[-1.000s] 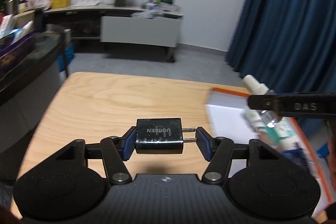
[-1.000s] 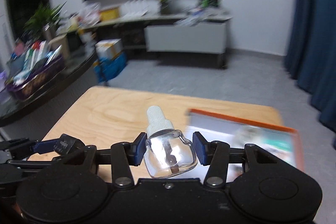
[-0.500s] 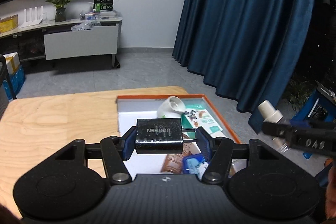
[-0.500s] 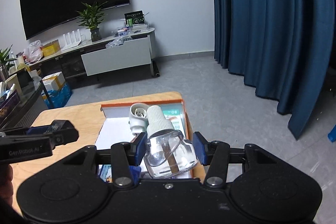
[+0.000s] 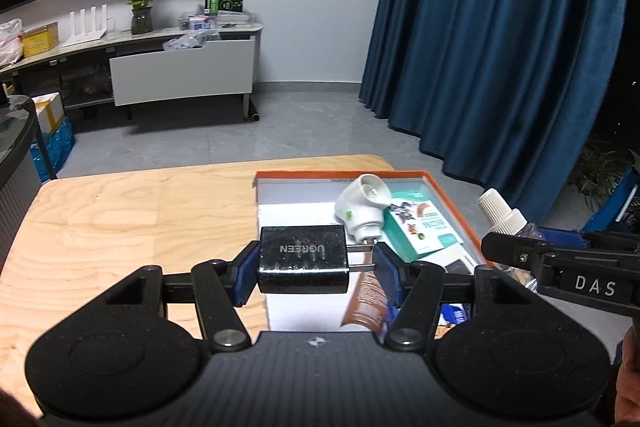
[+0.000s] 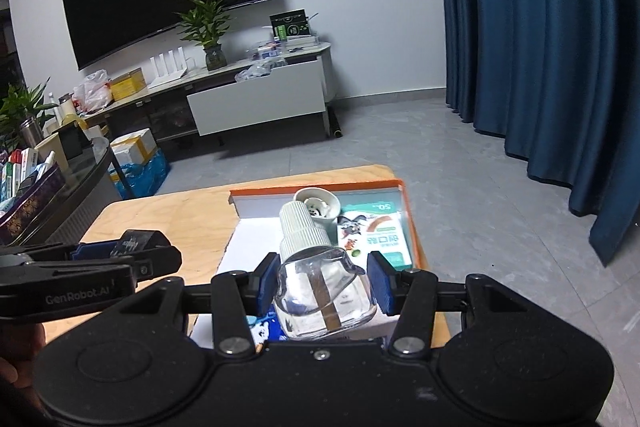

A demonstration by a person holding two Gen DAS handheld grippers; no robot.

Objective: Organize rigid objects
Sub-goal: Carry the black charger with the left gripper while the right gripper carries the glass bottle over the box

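Blue curtains [image 5: 500, 47] hang behind a wooden tabletop [image 5: 120, 219] carrying an orange-rimmed tray [image 5: 452, 205] with a white plug-in heater [image 5: 362, 207] and a green box [image 5: 424, 227] inside. Above it, the left tool [image 5: 312, 261] clamps a black charger [image 5: 302, 259]; the right tool [image 6: 322, 283] clamps a clear bottle [image 6: 320, 287].

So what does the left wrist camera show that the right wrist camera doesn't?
Only the left wrist view shows the black UGREEN charger block face-on, clamped in the left claw. Only the right wrist view shows the clear glass refill bottle's body, gripped by the right claw. Both show the orange-rimmed box and white plug-in diffuser.
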